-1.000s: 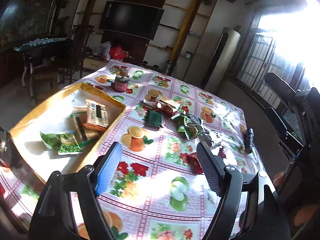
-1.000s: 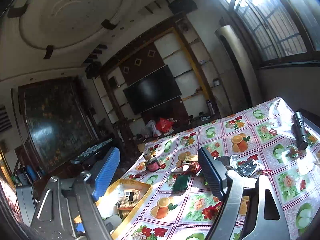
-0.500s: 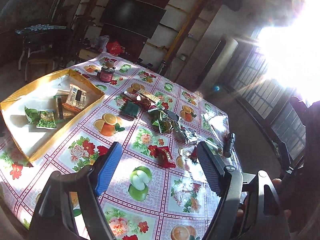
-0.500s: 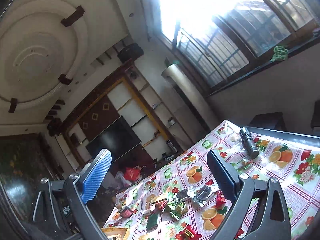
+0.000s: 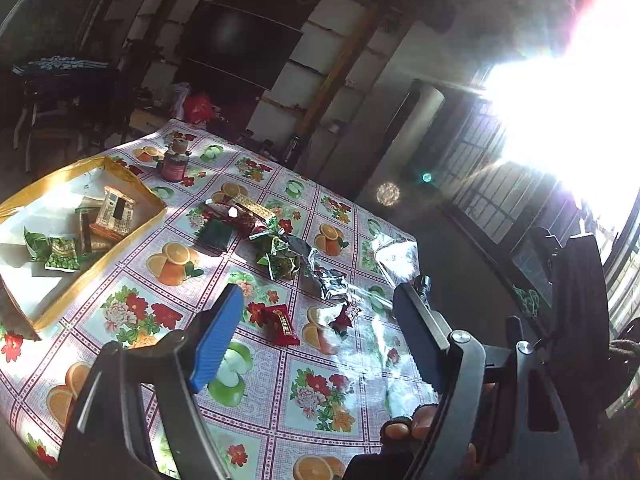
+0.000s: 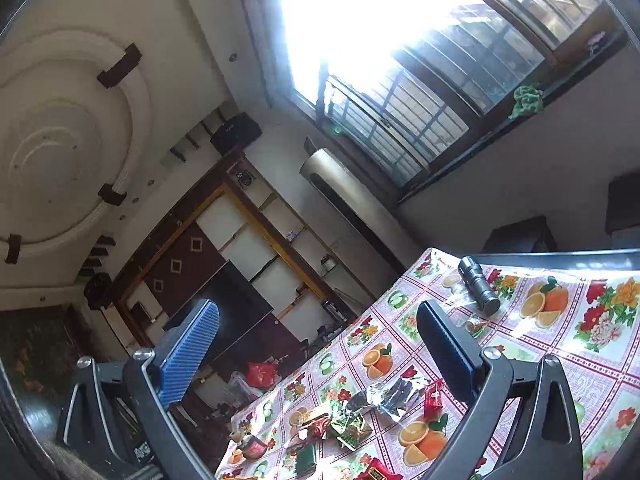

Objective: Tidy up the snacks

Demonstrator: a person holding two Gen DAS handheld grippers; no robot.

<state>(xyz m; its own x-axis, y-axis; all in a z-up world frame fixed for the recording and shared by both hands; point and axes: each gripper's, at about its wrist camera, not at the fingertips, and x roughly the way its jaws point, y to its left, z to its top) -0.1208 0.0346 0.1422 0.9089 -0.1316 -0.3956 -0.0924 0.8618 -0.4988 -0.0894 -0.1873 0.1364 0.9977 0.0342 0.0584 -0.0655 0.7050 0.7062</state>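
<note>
Several snack packets lie loose on the fruit-print tablecloth: a red packet, a silver foil bag, green packets and a dark green packet. A yellow-rimmed box at the left holds several snacks. My left gripper is open and empty, above the table just short of the red packet. My right gripper is open and empty, raised high and tilted; the pile and the silver bag show low in its view.
A small dark red jar stands at the far side of the table. A grey flashlight lies near the right edge. Chairs stand at the right. Window glare washes out the upper right.
Both grippers have swung to the right and stayed open. The left view has moved from the box towards the loose packets. The right gripper has tilted up towards the window and ceiling.
</note>
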